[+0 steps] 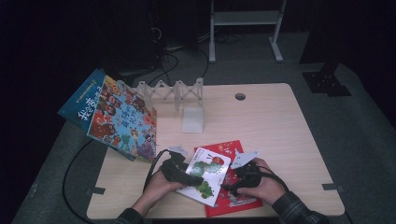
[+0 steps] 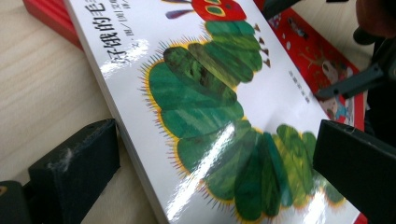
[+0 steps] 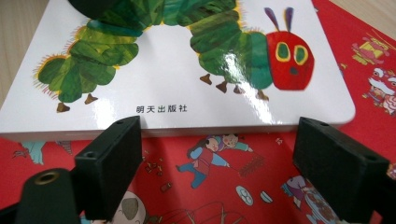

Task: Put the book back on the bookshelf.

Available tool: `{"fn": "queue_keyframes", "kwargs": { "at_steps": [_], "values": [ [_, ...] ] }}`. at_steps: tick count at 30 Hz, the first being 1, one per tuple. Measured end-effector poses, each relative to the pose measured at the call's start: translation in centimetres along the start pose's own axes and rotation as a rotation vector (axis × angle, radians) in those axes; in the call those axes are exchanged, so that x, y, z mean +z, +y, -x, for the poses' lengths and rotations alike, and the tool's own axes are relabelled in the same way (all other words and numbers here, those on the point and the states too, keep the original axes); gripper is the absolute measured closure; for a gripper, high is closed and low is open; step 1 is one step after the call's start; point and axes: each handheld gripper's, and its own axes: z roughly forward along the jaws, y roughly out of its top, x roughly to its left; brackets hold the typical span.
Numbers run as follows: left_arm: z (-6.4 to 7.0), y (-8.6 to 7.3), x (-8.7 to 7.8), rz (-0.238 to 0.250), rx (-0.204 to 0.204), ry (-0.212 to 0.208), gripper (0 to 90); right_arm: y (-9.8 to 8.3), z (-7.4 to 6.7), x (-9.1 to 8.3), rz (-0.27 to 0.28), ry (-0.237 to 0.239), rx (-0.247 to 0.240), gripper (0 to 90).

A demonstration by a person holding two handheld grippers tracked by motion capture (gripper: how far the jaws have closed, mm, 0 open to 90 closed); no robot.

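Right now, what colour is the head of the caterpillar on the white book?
Red, with yellow-green eyes; the caterpillar's head shows best in the right gripper view.

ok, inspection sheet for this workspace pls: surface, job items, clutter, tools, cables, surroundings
Surface: light wooden table, round hole near far edge.
Job's things: white caterpillar book lying on red book.
Clutter: colourful picture book leaning far left; white folding rack.
Tools: left tool straddles the caterpillar book's edge, grip unclear; right tool open, nothing between pads.
Cables: black cable off left edge.
Surroundings: dark floor, white stand legs behind.
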Motion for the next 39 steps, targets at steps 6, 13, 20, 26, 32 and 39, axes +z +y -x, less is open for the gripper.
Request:
{"fn": "queue_keyframes", "kwargs": {
  "at_steps": [6,13,20,26,32,39],
  "values": [
    [0.0,0.5,0.1,-0.019,-0.008,0.002,0.0,0.0,0.0,0.1,0.007,-0.008,0.000,12.8],
    [0.2,0.9,-0.8,0.018,-0.012,-0.022,0.2,0.0,0.0,0.0,0.002,-0.008,-0.002,12.3],
    [1.5,2.1,-2.4,0.114,0.038,-0.056,0.3,0.0,0.1,-0.1,-0.001,-0.023,0.002,10.9],
    [2.7,3.0,-3.2,0.161,0.090,-0.075,2.9,0.0,0.2,0.0,-0.001,-0.035,0.005,10.4],
    [3.5,3.6,-3.6,0.199,0.099,-0.114,4.1,0.0,0.3,0.0,0.003,-0.046,0.007,10.2],
    [4.1,3.9,-3.6,0.220,0.120,-0.132,4.8,0.0,0.4,-0.1,0.003,-0.049,0.018,10.4]
  ]
}}
